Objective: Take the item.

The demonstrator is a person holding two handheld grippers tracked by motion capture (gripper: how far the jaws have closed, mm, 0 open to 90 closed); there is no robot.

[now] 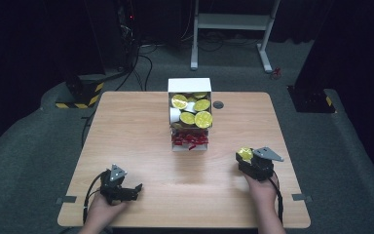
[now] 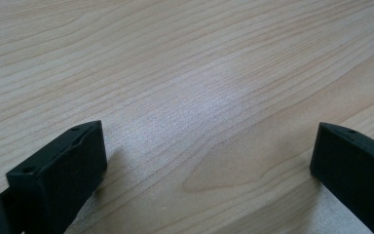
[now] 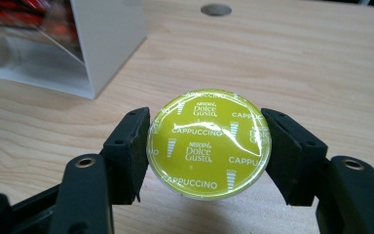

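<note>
From above, the right hand-held gripper (image 1: 247,158) squeezes a yellow coffee pod (image 1: 245,154) near the worktop's (image 1: 136,136) right edge, its own view shows the word "Cappuccino" on it, and the left hand-held gripper (image 2: 207,156) gapes wide over bare wood.

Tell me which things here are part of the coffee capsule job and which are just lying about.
Part of the job:
right gripper, shut on a yellow-lidded cappuccino capsule
white box of more capsules
left gripper, open, nothing between its jaws

Just about:
red packets in the tray below
grey disc set in the table
white stand on the floor behind
</note>
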